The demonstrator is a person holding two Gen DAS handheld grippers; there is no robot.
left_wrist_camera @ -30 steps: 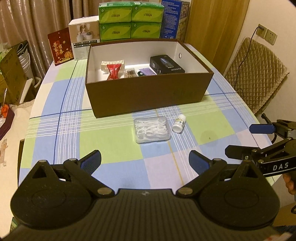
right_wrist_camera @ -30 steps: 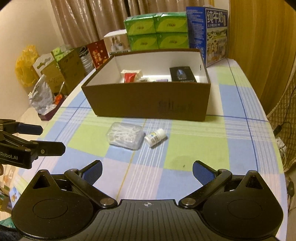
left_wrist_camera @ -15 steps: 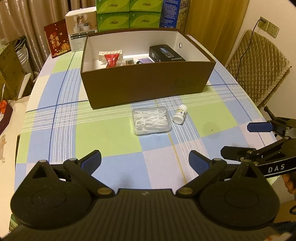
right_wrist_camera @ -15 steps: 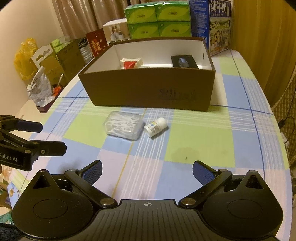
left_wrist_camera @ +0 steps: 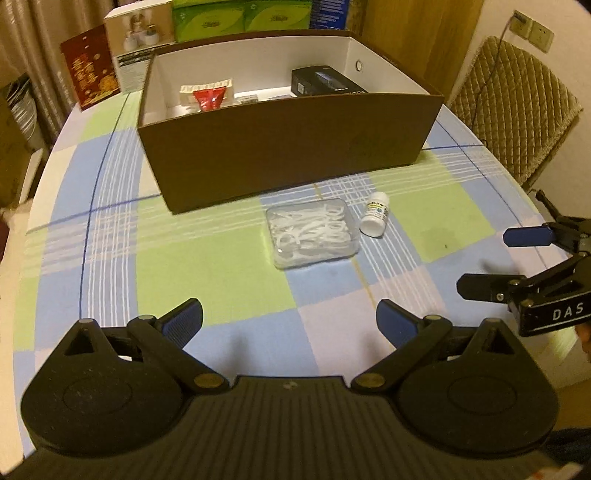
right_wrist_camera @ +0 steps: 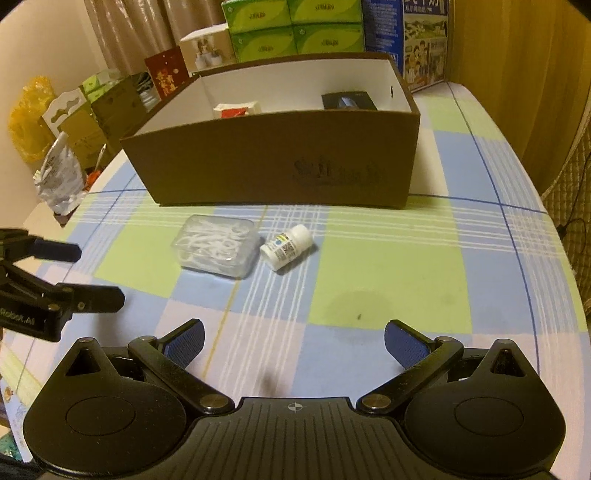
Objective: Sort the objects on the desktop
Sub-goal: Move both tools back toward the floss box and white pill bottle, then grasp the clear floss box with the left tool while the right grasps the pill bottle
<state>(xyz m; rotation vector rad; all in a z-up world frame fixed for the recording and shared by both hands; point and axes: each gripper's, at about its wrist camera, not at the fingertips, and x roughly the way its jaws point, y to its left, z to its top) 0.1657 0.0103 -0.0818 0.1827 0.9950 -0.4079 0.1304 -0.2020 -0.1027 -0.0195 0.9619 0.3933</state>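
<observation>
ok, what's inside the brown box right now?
In the brown box: a red-and-white packet at the left and a black carton at the right, with small items between them too low to identify. The near wall hides the front of the floor.

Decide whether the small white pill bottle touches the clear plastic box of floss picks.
Apart. In the right wrist view, a strip of checked tablecloth shows between the small white pill bottle and the clear plastic box of floss picks.

checked tablecloth (left_wrist_camera: 207, 258), beige curtains (right_wrist_camera: 122, 33) (warm light), quilted chair (left_wrist_camera: 513, 107).
</observation>
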